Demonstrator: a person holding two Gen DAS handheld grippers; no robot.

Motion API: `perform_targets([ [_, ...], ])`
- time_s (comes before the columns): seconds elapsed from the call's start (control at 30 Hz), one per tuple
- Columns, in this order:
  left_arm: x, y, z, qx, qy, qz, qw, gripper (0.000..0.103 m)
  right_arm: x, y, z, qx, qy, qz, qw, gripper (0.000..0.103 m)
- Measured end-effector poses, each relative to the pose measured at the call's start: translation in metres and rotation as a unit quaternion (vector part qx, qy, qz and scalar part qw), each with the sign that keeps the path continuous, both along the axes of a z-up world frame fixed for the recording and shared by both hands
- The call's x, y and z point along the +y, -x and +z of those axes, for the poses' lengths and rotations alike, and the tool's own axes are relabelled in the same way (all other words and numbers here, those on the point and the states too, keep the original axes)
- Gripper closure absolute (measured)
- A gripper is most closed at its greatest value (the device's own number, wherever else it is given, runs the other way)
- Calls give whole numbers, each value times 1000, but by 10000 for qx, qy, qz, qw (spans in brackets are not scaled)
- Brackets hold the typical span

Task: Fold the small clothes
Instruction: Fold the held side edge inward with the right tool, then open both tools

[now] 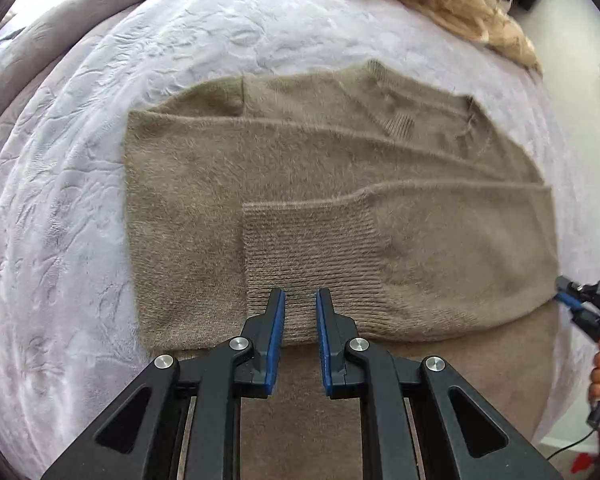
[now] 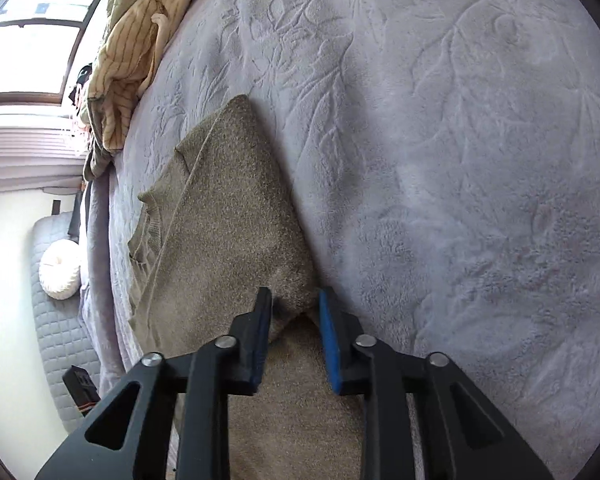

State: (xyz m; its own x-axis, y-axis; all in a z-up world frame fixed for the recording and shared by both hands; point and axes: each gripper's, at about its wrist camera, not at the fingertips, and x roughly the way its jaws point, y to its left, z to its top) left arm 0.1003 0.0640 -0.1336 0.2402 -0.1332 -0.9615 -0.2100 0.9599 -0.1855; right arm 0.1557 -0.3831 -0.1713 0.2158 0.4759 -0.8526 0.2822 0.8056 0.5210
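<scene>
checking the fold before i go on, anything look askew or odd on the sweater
The sweater lies flat on the blanket; its folded-in sleeve cuff sits square. Only its near edge overhangs the blanket. Nothing else stands out.

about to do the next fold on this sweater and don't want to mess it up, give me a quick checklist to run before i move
1. Sweater lies flat on the blanket: ok, only shallow creases.
2. Sleeve cuff is folded in across the body: ok.
3. Left gripper is over the cuff, its fingers slightly apart with nothing pinched: ok.
4. Right gripper straddles the sweater's near corner: ok.
5. Right fingers actually press the fabric: cannot tell.
6. Clothes pile is out of the fold's way: ok, it sits at the far edge, apart from the sweater.
</scene>
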Motion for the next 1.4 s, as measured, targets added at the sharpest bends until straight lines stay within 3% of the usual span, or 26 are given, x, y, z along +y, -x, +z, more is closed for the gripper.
perform_targets([
  [0.07,-3,2,-5,-71,-88,-93,9999,87,5,0,-6,117,294,195,9993,83],
  [0.2,-3,3,-2,-64,-141,-159,9998,87,5,3,-9,85,362,213,9991,85],
  [0.5,13,1,10,-31,-109,138,9998,87,12,12,25,-186,823,434,9955,81],
  [0.77,12,6,23,20,-249,85,9997,85,32,21,30,-145,587,450,9972,79],
  [0.8,10,5,22,58,-300,65,9995,78,36,22,30,-140,586,494,9970,79],
  [0.87,5,7,22,58,-422,78,9991,16,45,25,30,-141,596,594,9964,79],
  [0.93,1,11,28,-99,-546,78,9984,13,54,26,31,-147,603,685,9957,79],
  [1.17,-11,15,30,-10,-585,32,9983,13,74,33,36,-161,696,941,9930,68],
  [1.33,-11,22,31,81,-520,80,9986,13,84,41,41,-155,881,1116,9897,52],
  [1.4,-12,26,33,65,-491,80,9987,13,87,44,44,-175,1012,1172,9878,37],
])
